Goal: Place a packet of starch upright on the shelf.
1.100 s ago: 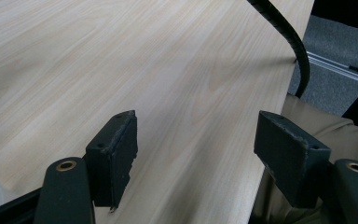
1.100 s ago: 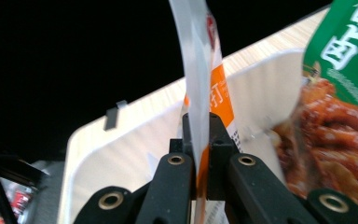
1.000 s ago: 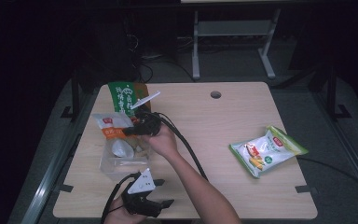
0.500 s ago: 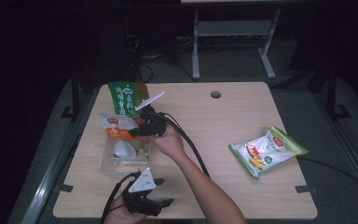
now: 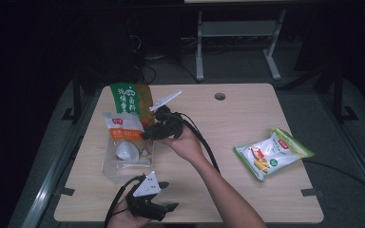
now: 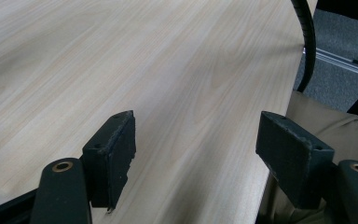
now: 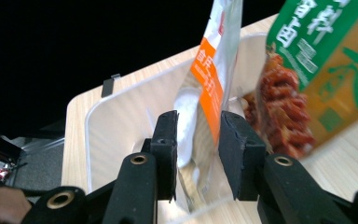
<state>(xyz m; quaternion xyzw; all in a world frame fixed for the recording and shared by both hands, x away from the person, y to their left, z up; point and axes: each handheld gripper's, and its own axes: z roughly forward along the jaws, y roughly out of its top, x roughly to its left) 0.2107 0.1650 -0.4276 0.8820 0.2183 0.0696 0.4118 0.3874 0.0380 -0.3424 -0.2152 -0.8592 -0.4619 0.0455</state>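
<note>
Mostly dim | left gripper [image 5: 164,207] jaws wide apart, empty, near table [image 5: 247,118] edge | orange-white pouch [image 7: 205,93] between right gripper [image 7: 198,140] jaws, contact unclear, lower end hidden in clear bin [image 5: 111,166] | green bag [image 7: 317,60] just right, cropped

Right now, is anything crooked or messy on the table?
The white and orange packet is tilted, half inside the clear box, with the right gripper closing around it. The green bag leans behind the box. Nothing looks spilled or torn.
</note>
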